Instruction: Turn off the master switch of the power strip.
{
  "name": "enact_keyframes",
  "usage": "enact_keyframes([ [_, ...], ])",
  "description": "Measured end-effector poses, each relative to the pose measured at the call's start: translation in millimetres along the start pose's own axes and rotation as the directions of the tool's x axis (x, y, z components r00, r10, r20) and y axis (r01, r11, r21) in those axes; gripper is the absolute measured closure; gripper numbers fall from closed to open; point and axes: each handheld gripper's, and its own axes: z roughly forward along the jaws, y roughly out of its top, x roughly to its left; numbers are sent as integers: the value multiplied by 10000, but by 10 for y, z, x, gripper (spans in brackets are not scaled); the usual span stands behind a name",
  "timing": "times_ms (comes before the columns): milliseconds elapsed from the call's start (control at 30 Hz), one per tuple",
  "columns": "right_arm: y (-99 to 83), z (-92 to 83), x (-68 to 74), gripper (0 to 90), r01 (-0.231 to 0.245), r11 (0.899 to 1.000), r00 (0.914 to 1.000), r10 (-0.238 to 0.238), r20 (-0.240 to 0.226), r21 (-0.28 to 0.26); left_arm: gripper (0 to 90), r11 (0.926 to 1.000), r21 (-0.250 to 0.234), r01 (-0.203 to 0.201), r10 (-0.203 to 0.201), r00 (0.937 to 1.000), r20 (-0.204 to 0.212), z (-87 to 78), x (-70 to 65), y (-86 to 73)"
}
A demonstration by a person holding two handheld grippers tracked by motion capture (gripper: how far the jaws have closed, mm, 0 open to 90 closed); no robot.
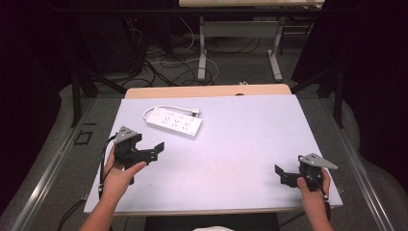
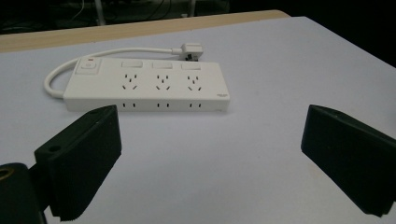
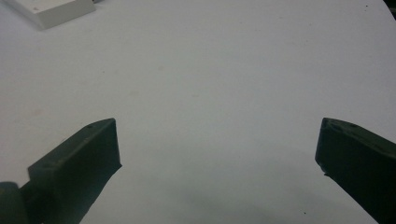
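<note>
A white power strip (image 1: pixel 174 122) lies flat on the white tabletop (image 1: pixel 240 144), left of centre and toward the back. Its short cord loops round to a white plug (image 1: pixel 196 113) resting behind it. In the left gripper view the power strip (image 2: pixel 147 87) is straight ahead, with its plug (image 2: pixel 190 50) behind. My left gripper (image 1: pixel 156 148) hovers just in front of the strip, open and empty; in its own view the left gripper (image 2: pixel 210 158) holds its jaws wide apart. My right gripper (image 1: pixel 280 174) stands open near the front right corner. A corner of the power strip (image 3: pixel 51 9) shows far off beyond the right gripper (image 3: pixel 217 154).
The tabletop's wooden back edge (image 1: pixel 207 90) runs behind the strip. Beyond it, on the floor, are cables and the metal legs of another desk (image 1: pixel 202 53). Dark curtains close both sides. A metal rail (image 1: pixel 53 163) runs along the left of the table.
</note>
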Motion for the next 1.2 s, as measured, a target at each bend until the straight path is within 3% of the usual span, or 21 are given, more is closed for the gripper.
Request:
enact_keyframes([
  [133,-3,1,16,0,-176,9998,9998,176,-103,74,64,10000,-19,56,-55,9999,106,26,18,94],
  [167,0,-4,1,0,18,9999,10000,-17,-43,114,69,9999,-6,129,-129,9998,143,31,18,116],
  [300,-3,-7,7,0,-37,9999,10000,37,-12,168,90,10000,5,40,-40,10000,85,65,25,190],
  [467,-7,7,12,0,-36,10000,10000,37,-72,74,151,9994,319,-126,125,9999,29,121,24,258],
  [600,-1,-7,5,0,87,9994,9999,-85,-56,338,158,9992,397,78,-83,9999,131,181,44,305],
  [667,-6,3,6,0,63,9998,10000,-62,-47,202,159,9987,503,-2,-1,10000,60,203,70,329],
  [767,-15,18,24,0,-129,9998,9998,131,-126,133,162,9972,677,307,-307,9995,-16,263,113,347],
  [900,-17,27,16,0,35,10000,10000,-35,-31,44,170,9952,735,650,-635,9977,-225,348,170,348],
  [1200,-20,37,14,0,82,9999,10000,-81,-16,92,207,9932,857,786,-742,9958,-540,484,282,408],
])
